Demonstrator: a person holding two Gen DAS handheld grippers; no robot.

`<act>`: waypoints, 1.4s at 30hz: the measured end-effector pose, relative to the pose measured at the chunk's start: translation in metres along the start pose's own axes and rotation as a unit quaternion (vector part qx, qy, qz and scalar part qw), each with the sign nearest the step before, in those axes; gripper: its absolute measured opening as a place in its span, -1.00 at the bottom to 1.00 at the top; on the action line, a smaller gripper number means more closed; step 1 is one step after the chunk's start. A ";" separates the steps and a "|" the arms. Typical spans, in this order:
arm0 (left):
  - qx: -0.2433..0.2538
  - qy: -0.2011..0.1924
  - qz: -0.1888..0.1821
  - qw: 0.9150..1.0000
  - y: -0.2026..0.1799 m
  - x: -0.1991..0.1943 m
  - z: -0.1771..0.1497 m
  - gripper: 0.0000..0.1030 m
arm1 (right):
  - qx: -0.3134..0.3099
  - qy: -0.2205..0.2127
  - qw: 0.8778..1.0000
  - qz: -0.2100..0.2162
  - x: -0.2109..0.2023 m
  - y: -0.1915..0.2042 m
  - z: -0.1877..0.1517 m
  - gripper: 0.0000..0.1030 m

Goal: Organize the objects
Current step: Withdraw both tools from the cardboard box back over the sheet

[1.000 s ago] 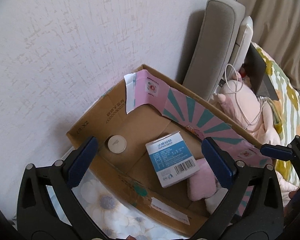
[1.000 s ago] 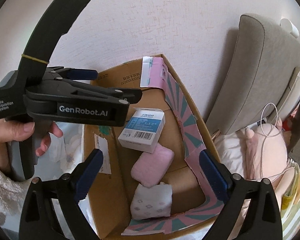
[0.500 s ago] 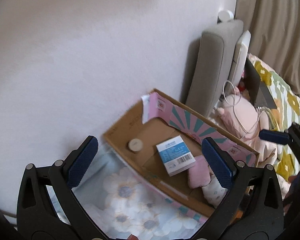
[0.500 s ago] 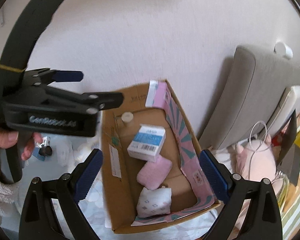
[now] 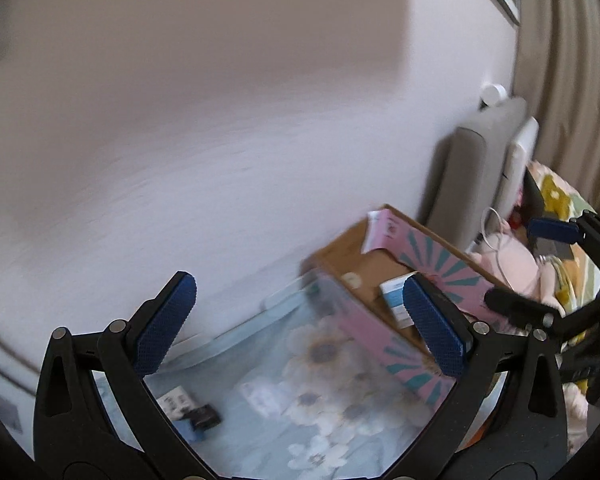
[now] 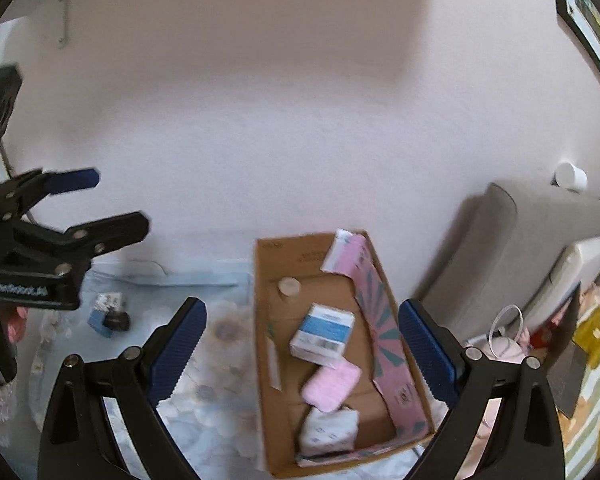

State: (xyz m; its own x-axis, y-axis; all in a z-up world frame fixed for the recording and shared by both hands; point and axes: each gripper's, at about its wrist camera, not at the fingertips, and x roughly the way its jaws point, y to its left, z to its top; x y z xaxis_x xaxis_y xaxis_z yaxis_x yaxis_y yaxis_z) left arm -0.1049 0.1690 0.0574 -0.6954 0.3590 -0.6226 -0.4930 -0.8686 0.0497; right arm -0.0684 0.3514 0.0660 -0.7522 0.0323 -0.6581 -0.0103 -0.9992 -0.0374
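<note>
An open cardboard box [image 6: 274, 304] with pink striped flaps stands on the floral sheet [image 6: 220, 336] by the wall; it also shows in the left wrist view [image 5: 380, 332]. In it lie a white round lid [image 6: 289, 286], a blue-white carton [image 6: 323, 333], a pink pad [image 6: 331, 384] and a white patterned pack [image 6: 329, 430]. Small loose items, a blue piece and a black piece [image 6: 110, 320], lie on the sheet left of the box, seen too in the left wrist view [image 5: 198, 420]. My left gripper [image 5: 300, 332] and right gripper [image 6: 300, 352] are open, empty and high above.
A grey headboard cushion [image 6: 512, 256] and white pillow [image 6: 572, 276] stand right of the box. A pink plush toy with a white cable [image 5: 512, 264] lies on the patterned bedding. The white wall [image 6: 300, 120] is close behind.
Both grippers have pulled up and back from the box, so it looks smaller. The left gripper has swung left, bringing the small items on the sheet into view.
</note>
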 end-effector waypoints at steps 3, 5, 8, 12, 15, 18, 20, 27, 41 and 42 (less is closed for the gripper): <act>-0.021 -0.009 0.029 0.999 0.023 -0.019 -0.009 1.00 | -0.009 -0.019 1.000 0.005 -0.002 0.014 0.008 0.86; -0.035 -0.010 0.051 0.998 0.038 -0.031 -0.016 1.00 | -0.012 -0.027 0.999 0.019 -0.002 0.023 0.015 0.86; -0.062 -0.019 0.074 0.995 0.064 -0.050 -0.029 1.00 | -0.007 -0.036 0.998 0.046 -0.002 0.033 0.024 0.86; -0.097 -0.016 0.089 0.991 0.092 -0.066 -0.046 1.00 | -0.020 -0.033 0.997 0.064 0.006 0.052 0.034 0.86; -0.117 -0.010 0.100 0.988 0.110 -0.075 -0.060 1.00 | -0.038 -0.029 0.996 0.080 0.013 0.068 0.038 0.86; -0.127 -0.014 0.123 0.984 0.121 -0.087 -0.074 1.00 | -0.053 -0.029 0.992 0.111 0.019 0.085 0.040 0.86; -0.131 -0.004 0.140 0.981 0.130 -0.091 -0.083 1.00 | -0.063 -0.030 0.990 0.122 0.021 0.097 0.040 0.86; -0.163 0.022 0.153 0.974 0.156 -0.094 -0.115 1.00 | -0.100 -0.019 0.985 0.141 0.040 0.129 0.038 0.86; -0.156 0.088 0.092 0.980 0.153 -0.025 -0.200 0.99 | -0.161 0.058 0.970 0.172 0.112 0.168 -0.008 0.86; -0.155 0.093 0.090 0.979 0.154 -0.020 -0.205 0.98 | -0.162 0.065 0.969 0.173 0.118 0.171 -0.012 0.86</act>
State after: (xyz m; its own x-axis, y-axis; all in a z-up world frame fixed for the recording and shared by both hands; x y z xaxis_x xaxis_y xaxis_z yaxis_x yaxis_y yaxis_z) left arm -0.0596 -0.0416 -0.0833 -0.6344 0.1467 -0.7589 -0.1677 -0.9846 -0.0501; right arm -0.1509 0.1850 -0.0269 -0.5833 -0.2804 -0.7623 0.4511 -0.8923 -0.0170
